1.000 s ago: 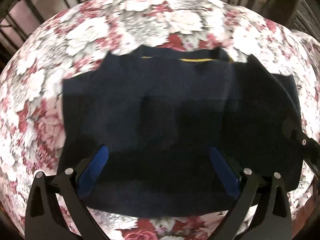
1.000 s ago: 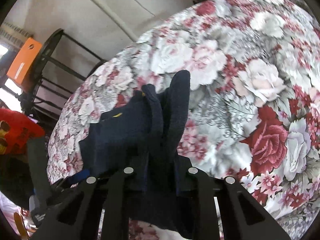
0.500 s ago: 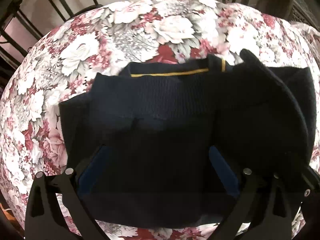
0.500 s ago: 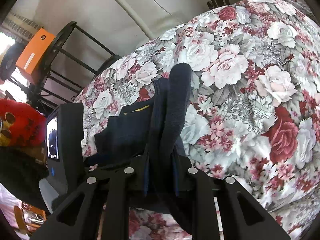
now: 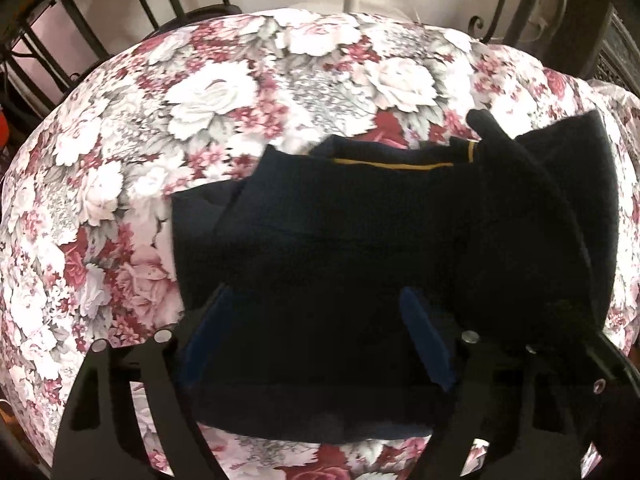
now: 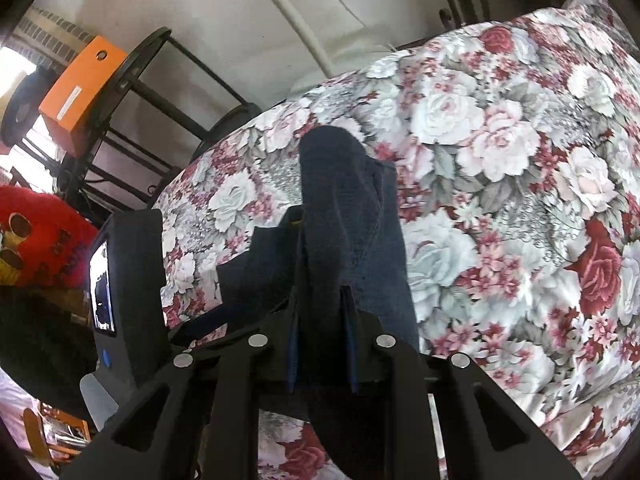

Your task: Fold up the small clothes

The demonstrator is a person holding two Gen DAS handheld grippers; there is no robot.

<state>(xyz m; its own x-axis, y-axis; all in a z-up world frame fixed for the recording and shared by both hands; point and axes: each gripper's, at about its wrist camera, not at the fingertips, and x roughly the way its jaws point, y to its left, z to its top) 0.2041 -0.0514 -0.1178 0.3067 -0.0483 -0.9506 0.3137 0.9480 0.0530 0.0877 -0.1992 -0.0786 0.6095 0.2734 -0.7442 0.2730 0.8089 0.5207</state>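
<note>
A dark navy knit garment (image 5: 340, 248) with a thin yellow neck trim (image 5: 392, 165) lies on the floral bedspread (image 5: 208, 96). My left gripper (image 5: 316, 344) hangs over its lower half. Its jaws are closing, the cloth lies between the blue pads (image 5: 428, 348), and the pads do not visibly press it. My right gripper (image 6: 322, 340) is shut on a bunched fold of the same garment (image 6: 340, 208) and holds it lifted off the bed. In the left wrist view that raised flap (image 5: 552, 208) stands at the garment's right side.
Behind the bed stand a black metal rack (image 6: 132, 92) bearing an orange box (image 6: 80, 92), a white pipe (image 6: 296, 20) on the wall, and a red plush object (image 6: 36, 236) at the left. Dark bed-frame bars (image 5: 500, 0) run along the far edge.
The right gripper has lifted its fold of the garment higher and carried it inward. The left gripper's pads have drawn closer together, and it has shifted over the cloth.
</note>
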